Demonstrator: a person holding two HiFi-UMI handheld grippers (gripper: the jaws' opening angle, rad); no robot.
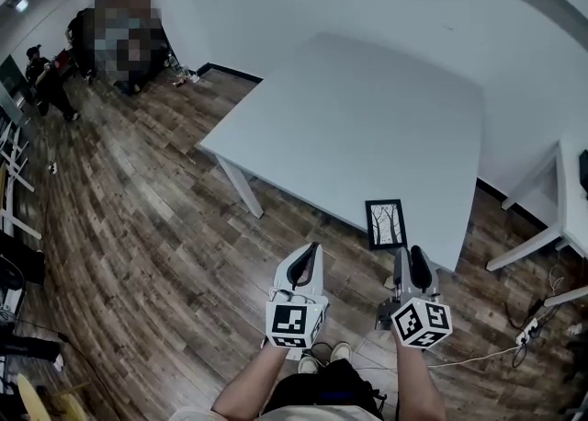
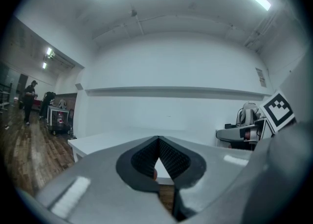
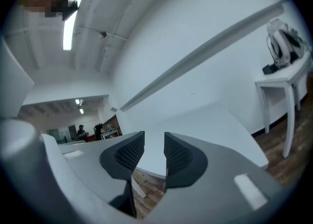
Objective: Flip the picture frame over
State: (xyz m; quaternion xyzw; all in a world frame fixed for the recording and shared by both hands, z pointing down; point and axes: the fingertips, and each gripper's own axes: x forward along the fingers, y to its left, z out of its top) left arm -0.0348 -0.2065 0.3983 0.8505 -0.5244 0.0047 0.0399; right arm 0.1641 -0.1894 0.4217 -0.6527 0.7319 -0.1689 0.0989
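Observation:
A black picture frame (image 1: 386, 223) with a drawing of bare trees lies picture side up at the near edge of the white table (image 1: 367, 116). Both grippers hang over the floor just short of that edge. My left gripper (image 1: 314, 247) is left of the frame, and its pads meet at the tips with nothing between them (image 2: 158, 139). Directly below the frame is my right gripper (image 1: 410, 251), whose pads stand a narrow gap apart and hold nothing (image 3: 154, 137). The frame does not show in either gripper view; both look across the table top (image 2: 112, 140) (image 3: 205, 125).
A second white table (image 1: 570, 217) stands to the right, with white cables (image 1: 528, 332) on the wooden floor beneath it. People (image 1: 55, 79) stand far off at the back left. My shoes (image 1: 326, 355) are below the grippers.

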